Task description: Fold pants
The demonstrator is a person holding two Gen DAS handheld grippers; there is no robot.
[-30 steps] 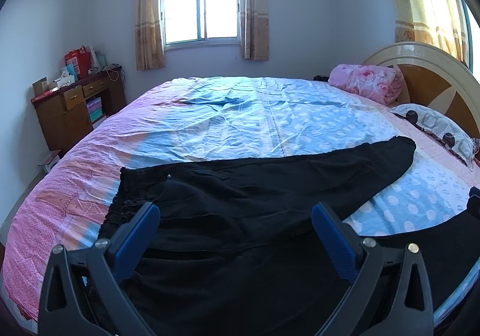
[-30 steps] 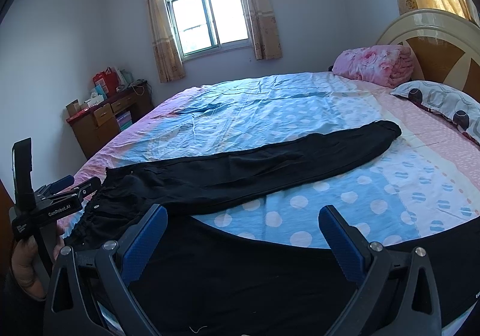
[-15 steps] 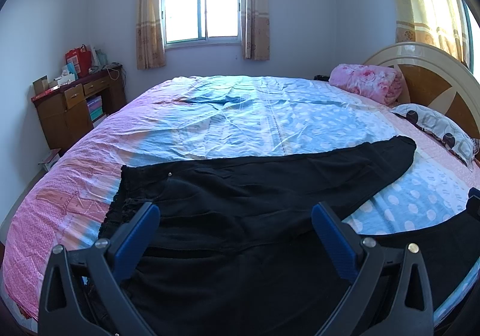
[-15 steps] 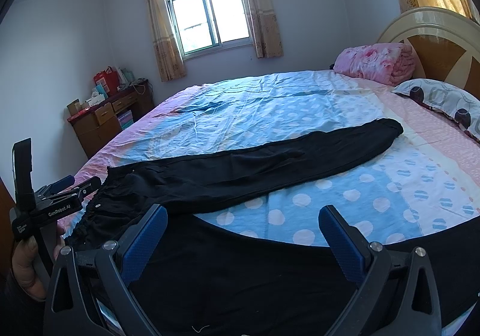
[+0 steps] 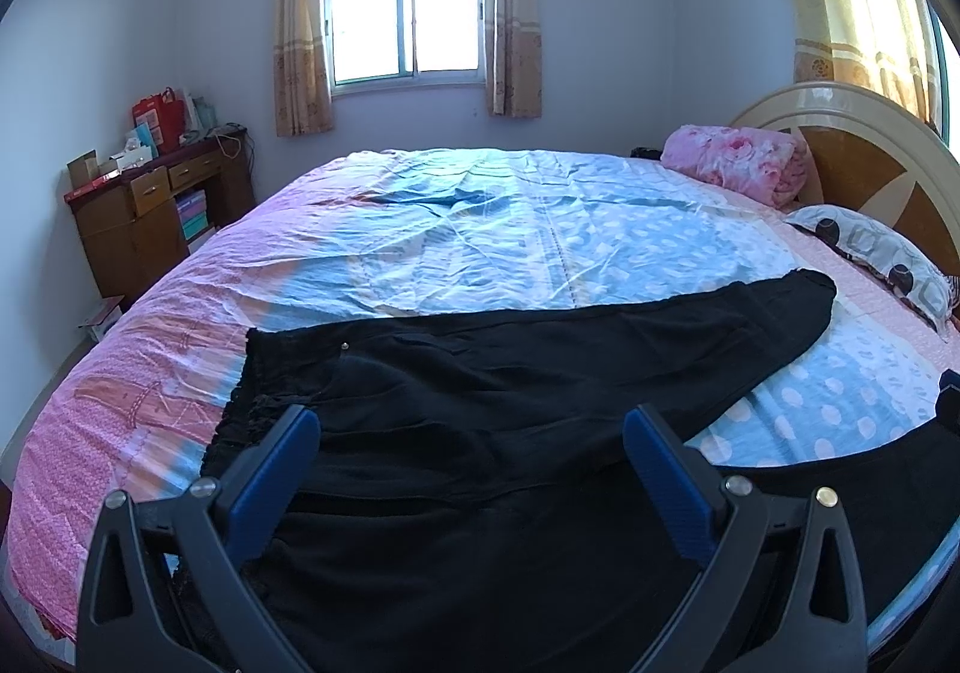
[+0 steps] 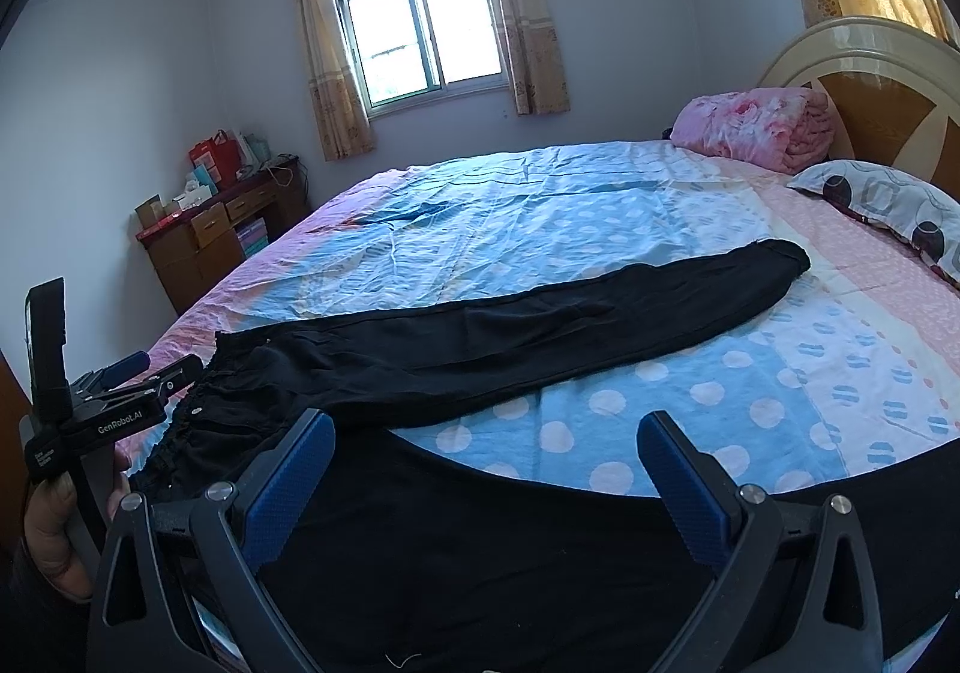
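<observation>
A: Where are the pants lying?

B: The black pants [image 5: 540, 373] are spread flat on the bed [image 5: 510, 229]. The waistband is at the left near the pink edge; one leg runs out right toward the pillow [image 5: 876, 253], and the cuff stops just short of it.

A: And the near edge?

B: The other leg runs along the near rim of the bed, under both tools.

A: Fingers?

B: The left gripper [image 5: 474, 469] has its fingers spread wide above the hip area, holding nothing. The right gripper [image 6: 486, 475] is also wide and empty over the near leg.

A: Room to move?

B: The blue sheet beyond the pants is bare as far as the folded pink blanket [image 6: 756, 126]. The wooden desk [image 5: 150, 211] stands well apart.
</observation>
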